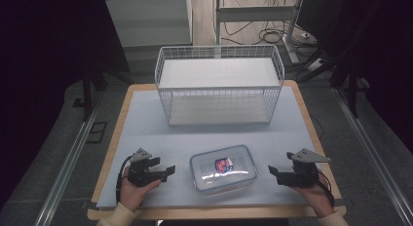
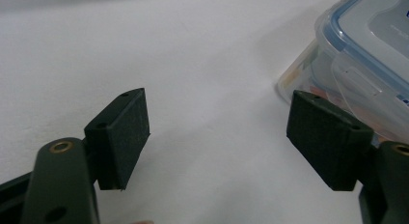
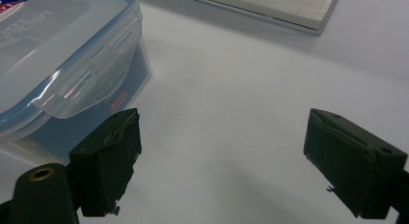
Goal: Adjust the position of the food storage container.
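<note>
Lidded container [image 1: 223,168] between two wide-open hand-held grippers, untouched.

The left claw [image 1: 168,171] and the right claw [image 1: 271,172] are being seen as black two-jaw tools, each being topped by a grey three-cornered plate and trailed by a black cable. Square black pads are being carried on the jaws, with brass-coloured rivets showing at the joints. Cream sleeves are being worn.
</note>
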{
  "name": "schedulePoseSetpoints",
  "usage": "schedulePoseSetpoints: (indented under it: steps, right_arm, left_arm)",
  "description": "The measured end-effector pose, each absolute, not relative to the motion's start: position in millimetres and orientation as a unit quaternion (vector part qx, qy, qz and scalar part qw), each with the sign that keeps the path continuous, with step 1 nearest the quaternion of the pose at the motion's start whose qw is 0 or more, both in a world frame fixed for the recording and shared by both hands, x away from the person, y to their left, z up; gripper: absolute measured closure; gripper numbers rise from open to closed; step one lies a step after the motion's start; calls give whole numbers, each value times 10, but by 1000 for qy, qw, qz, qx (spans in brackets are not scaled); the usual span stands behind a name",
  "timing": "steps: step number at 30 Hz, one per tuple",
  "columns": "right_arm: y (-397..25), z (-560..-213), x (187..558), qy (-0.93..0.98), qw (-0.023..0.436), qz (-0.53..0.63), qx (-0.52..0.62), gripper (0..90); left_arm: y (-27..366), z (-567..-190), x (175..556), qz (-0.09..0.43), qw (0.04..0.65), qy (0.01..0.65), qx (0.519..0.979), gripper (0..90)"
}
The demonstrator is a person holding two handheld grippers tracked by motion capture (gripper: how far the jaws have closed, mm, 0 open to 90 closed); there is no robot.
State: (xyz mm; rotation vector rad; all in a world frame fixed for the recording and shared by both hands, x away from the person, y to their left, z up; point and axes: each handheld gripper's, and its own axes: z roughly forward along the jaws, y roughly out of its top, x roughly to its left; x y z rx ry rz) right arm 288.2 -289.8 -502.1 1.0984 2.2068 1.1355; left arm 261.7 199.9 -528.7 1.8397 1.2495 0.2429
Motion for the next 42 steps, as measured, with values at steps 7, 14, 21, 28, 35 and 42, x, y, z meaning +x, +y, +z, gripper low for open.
schedulePoseSetpoints:
  steps: [7, 14, 21, 28, 35, 42]
  right_arm:
    - [-2896, -5007, 2868, 795, 215, 408, 393, 134]
    - [-2900, -5006, 2875, 795, 214, 407, 395, 138]
    - [-2907, -5012, 2879, 796, 214, 406, 394, 140]
    - [-2906, -5005, 2875, 797, 217, 405, 392, 141]
    - [-2915, -5013, 2883, 796, 218, 404, 394, 142]
    - [-2909, -5011, 2883, 793, 207, 410, 401, 143]
  left_arm:
    - [2008, -5236, 2600, 100, 444, 498, 738, 235]
    - [2013, -5198, 2598, 98, 449, 497, 736, 263]
    - [2011, -5134, 2573, 89, 457, 489, 737, 435]
    - [2014, -5007, 2529, 88, 467, 460, 750, 817]
    - [1840, -4834, 2413, 71, 482, 419, 766, 896]
    - [1474, -4732, 2254, 30, 492, 362, 792, 897]
